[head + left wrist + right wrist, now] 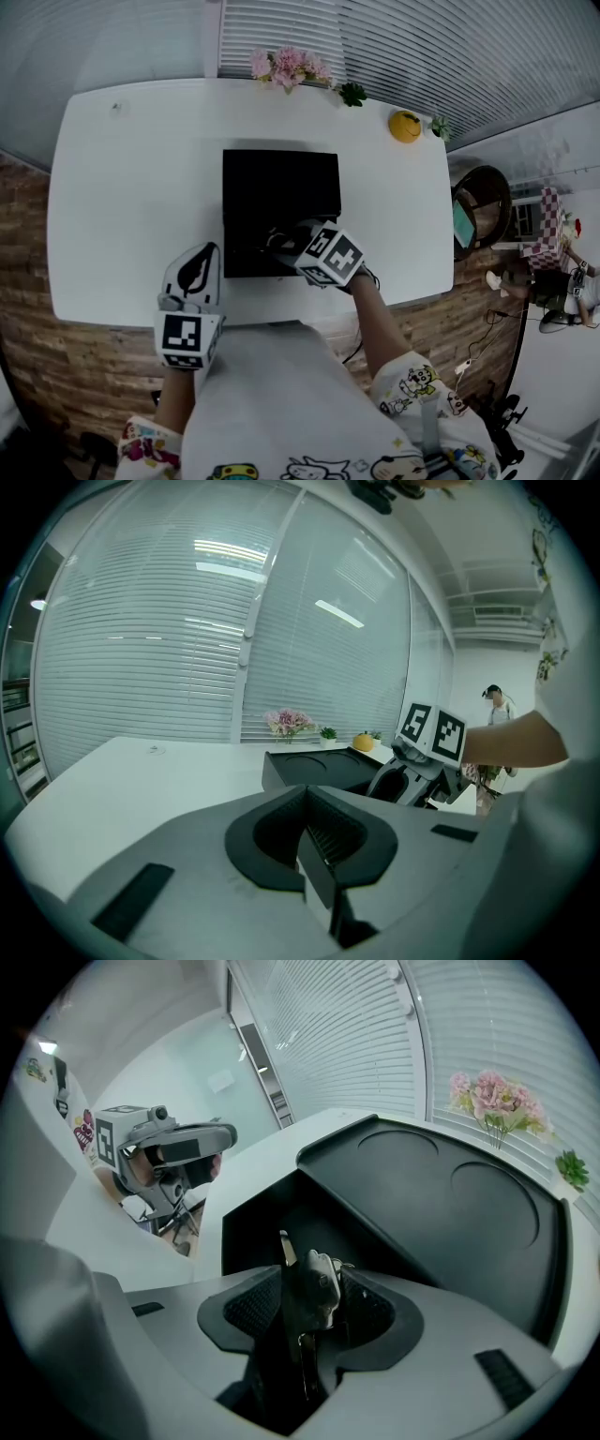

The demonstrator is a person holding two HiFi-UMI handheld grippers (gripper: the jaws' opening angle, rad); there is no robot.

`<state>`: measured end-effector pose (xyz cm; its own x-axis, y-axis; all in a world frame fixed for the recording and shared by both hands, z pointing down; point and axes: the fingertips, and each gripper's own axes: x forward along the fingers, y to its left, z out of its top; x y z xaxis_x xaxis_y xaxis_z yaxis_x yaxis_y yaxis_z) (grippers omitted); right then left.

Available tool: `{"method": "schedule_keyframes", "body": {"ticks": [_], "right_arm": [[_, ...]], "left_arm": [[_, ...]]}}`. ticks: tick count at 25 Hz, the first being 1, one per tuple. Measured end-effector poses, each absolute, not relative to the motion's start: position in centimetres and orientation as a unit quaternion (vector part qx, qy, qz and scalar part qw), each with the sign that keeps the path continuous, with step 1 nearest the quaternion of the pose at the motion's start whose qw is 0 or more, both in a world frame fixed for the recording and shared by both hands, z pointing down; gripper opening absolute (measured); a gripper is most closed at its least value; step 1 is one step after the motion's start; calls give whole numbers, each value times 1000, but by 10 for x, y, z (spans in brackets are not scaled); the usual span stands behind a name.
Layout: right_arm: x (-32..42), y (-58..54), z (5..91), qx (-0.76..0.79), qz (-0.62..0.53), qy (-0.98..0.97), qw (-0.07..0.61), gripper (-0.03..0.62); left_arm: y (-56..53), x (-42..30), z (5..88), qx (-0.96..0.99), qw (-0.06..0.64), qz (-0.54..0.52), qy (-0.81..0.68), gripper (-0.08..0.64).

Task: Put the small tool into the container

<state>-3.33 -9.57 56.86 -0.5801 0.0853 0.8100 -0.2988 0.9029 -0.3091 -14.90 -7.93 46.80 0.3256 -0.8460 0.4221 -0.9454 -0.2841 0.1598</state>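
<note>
**Right jaws open, small tool in the gap over the container**

Right gripper (pixel 309 1309): jaws wide apart. The small tool (pixel 314 1283) stands upright between the pads, dark body with a pale tip poking up. The pads don't look clamped on it. Its lower end is lost in shadow, so I can't tell what it rests on.

The gripper is tilted down over the near edge of the black container (pixel 279 183). Straight past the jaws is a dark opening. Behind that is a flat black panel with two shallow round recesses. Nothing sits between the jaws and the opening.

Left gripper (pixel 192 270): jaws together, nothing between them. It is parked just left of the container's near corner, over the white table (pixel 122 206), clear of the box and of the right gripper.

Farther out, along the far table edge under the blinds (pixel 394 47):
- pink flowers (pixel 286 66)
- small green plant (pixel 352 93)
- yellow round ornament (pixel 405 125)

All are well apart from the container.
</note>
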Motion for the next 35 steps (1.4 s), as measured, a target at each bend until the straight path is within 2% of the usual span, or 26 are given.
{"method": "schedule_keyframes", "body": {"ticks": [20, 35], "right_arm": [[-28, -105, 530, 88, 172, -887, 420, 176], [-11, -108, 460, 136, 92, -928, 334, 175]], "left_arm": [[-83, -155, 456, 787, 175, 126, -578, 6], [-90, -148, 428, 791, 134, 119, -585, 6]]}}
